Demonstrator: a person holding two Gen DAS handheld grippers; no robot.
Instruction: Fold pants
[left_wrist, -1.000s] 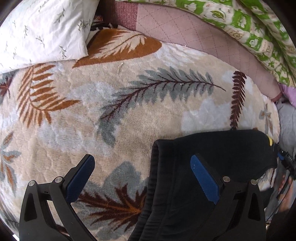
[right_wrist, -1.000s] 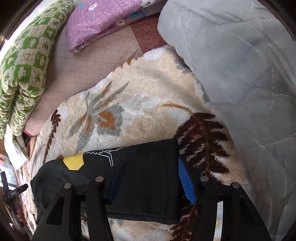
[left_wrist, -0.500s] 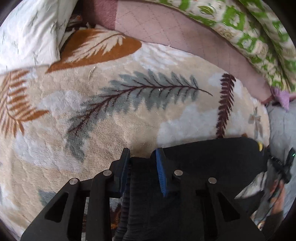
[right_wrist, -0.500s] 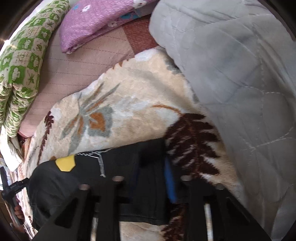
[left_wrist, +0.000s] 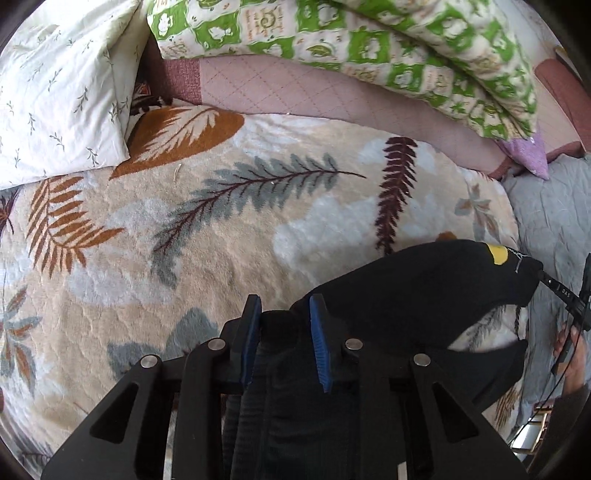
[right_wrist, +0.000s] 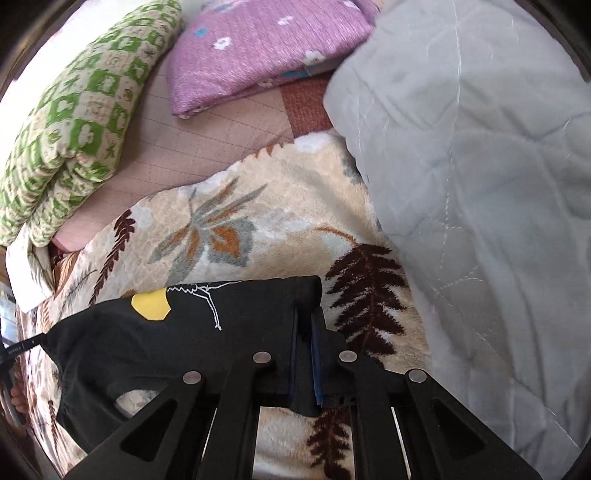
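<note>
Black fabric pants (left_wrist: 417, 295) with a yellow patch lie bunched on the beige leaf-patterned fleece blanket (left_wrist: 207, 236), toward 5 o'clock. Left gripper (left_wrist: 284, 332) pinches their ribbed edge; right gripper (right_wrist: 304, 332) pinches the opposite corner.

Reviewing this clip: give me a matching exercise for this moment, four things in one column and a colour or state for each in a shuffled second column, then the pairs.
Things:
1. pants
2. left gripper
3. quilt
4. folded cushion

Colours or states:
A. pale grey, stitched, at the right of the right wrist view
B. purple with small flowers
C. black with a yellow patch, lifted off the leaf-print blanket
D. shut on bunched black fabric

Pairs: 1-C, 2-D, 3-A, 4-B
</note>
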